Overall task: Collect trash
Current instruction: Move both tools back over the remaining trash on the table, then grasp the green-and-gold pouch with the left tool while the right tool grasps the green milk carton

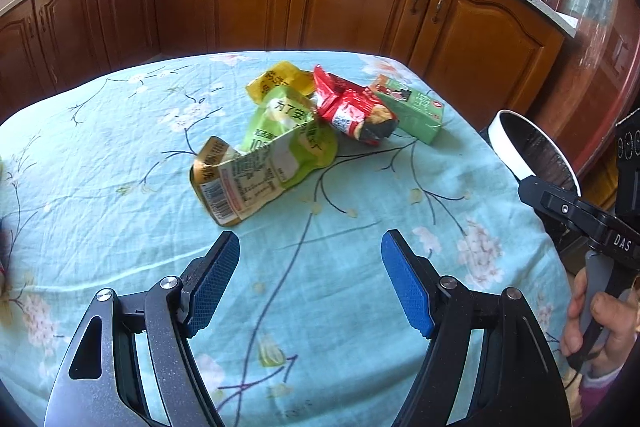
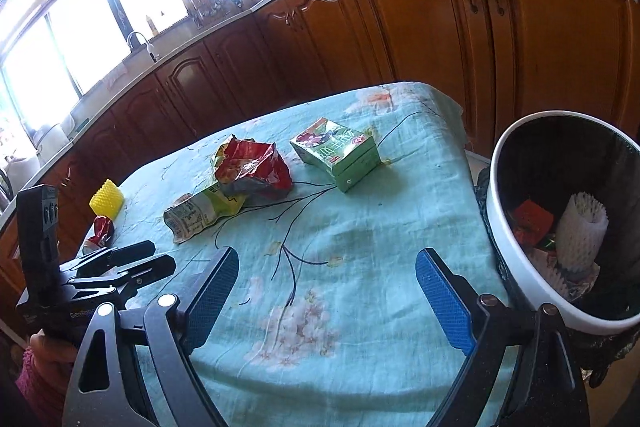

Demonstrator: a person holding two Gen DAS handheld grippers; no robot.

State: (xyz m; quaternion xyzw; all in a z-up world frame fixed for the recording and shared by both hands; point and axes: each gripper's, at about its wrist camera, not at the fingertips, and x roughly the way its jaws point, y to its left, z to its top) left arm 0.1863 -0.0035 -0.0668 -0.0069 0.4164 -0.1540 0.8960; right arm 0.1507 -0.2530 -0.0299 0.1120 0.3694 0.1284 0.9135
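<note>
- Trash is piled on the floral tablecloth (image 1: pixel 120 187), straight ahead of the left gripper (image 1: pixel 310 247) and just past its fingertips.
- Nearest those tips, a crumpled green pouch (image 1: pixel 280 151) is seen, with a yellow pouch (image 1: pixel 280 77) tucked behind it.
- A red wrapper (image 1: pixel 348 107) is jammed against the green pouch, and a green carton (image 1: pixel 416 109) is lying flat just beyond it, off to the right.
- Left gripper's jaws are held apart, nothing between the blue pads.
- Right gripper (image 2: pixel 326 267) is spread wide too, empty, hovering over bare cloth.
- A white-rimmed trash bin (image 2: pixel 504 235) is parked just right of the right gripper, off the table edge; a white foam sleeve (image 2: pixel 580 231) and red scraps are already sitting inside.
- Far left of the right gripper, a yellow foam net (image 2: pixel 106 201) and a small red wrapper (image 2: pixel 100 229) can be spotted.
</note>
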